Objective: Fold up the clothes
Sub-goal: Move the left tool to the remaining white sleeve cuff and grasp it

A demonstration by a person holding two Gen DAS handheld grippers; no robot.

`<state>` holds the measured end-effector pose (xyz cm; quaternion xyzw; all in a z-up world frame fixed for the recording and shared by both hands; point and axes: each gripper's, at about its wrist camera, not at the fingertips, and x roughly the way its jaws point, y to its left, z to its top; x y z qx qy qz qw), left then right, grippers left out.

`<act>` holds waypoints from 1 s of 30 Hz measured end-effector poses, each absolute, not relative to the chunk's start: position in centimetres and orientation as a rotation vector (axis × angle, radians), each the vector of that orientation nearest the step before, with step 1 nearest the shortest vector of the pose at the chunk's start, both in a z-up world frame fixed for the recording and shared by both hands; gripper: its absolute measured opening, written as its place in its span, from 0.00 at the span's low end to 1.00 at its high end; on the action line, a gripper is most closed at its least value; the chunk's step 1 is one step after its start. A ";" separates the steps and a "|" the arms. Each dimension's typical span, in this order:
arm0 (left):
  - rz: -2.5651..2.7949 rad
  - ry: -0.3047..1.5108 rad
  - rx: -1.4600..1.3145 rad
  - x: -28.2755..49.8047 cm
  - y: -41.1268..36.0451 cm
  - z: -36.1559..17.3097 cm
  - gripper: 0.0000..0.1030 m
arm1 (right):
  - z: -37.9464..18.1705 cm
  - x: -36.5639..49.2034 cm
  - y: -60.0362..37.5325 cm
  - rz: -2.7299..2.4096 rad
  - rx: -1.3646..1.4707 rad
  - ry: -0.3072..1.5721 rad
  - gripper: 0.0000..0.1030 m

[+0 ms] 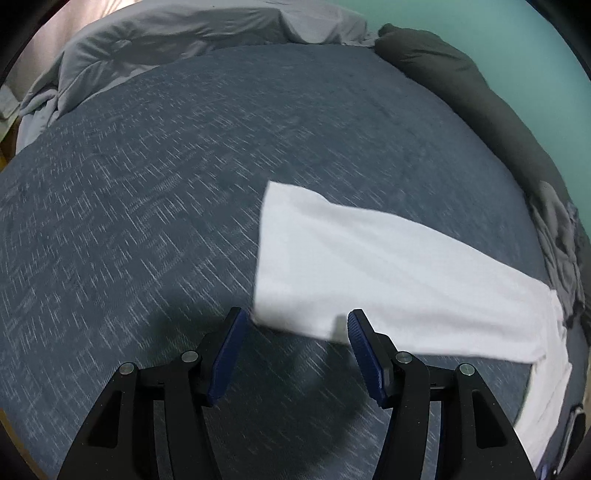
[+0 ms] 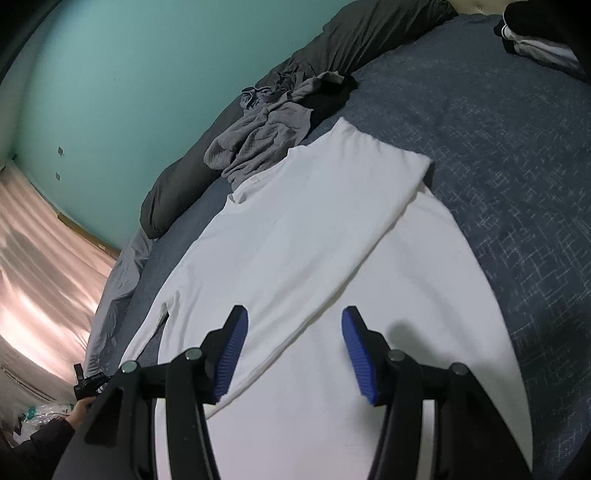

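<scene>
A white long-sleeved shirt point(image 2: 303, 236) lies flat on the blue-grey bed cover point(image 2: 498, 155), with one sleeve folded across its body. My right gripper point(image 2: 293, 317) hovers open just above the shirt, nothing between its blue pads. In the left wrist view the same white shirt point(image 1: 369, 273) stretches to the right across the bed cover point(image 1: 147, 184). My left gripper point(image 1: 295, 319) is open at the shirt's near corner, which sits just beyond the fingertips. Nothing is held by either gripper.
A crumpled grey garment point(image 2: 258, 133) lies beyond the shirt by a long dark pillow point(image 2: 332, 40) along the teal wall. A grey duvet point(image 1: 166, 48) is bunched at the far end. Dark folded clothes point(image 2: 535, 33) sit at the far right. A person's hand point(image 2: 79, 410) shows at lower left.
</scene>
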<state>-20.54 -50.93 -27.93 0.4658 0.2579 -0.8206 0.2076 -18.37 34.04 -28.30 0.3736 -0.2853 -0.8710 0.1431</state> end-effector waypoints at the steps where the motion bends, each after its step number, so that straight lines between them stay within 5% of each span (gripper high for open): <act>1: -2.281 0.720 1.290 -20.7 -51.3 -28.0 0.60 | -28.3 -18.4 34.0 -2.510 1.076 -0.822 0.52; 12: -2.301 0.687 1.273 -22.5 -52.3 -28.6 0.62 | -28.3 -18.6 33.0 -2.496 1.045 -0.804 0.52; 18: -2.356 0.568 1.367 -24.0 -50.0 -28.2 0.17 | -28.5 -18.6 33.0 -2.491 1.054 -0.812 0.52; 30: -2.573 0.505 1.273 -27.4 -43.8 -20.2 0.09 | -28.5 -18.5 34.2 -2.477 1.028 -0.887 0.52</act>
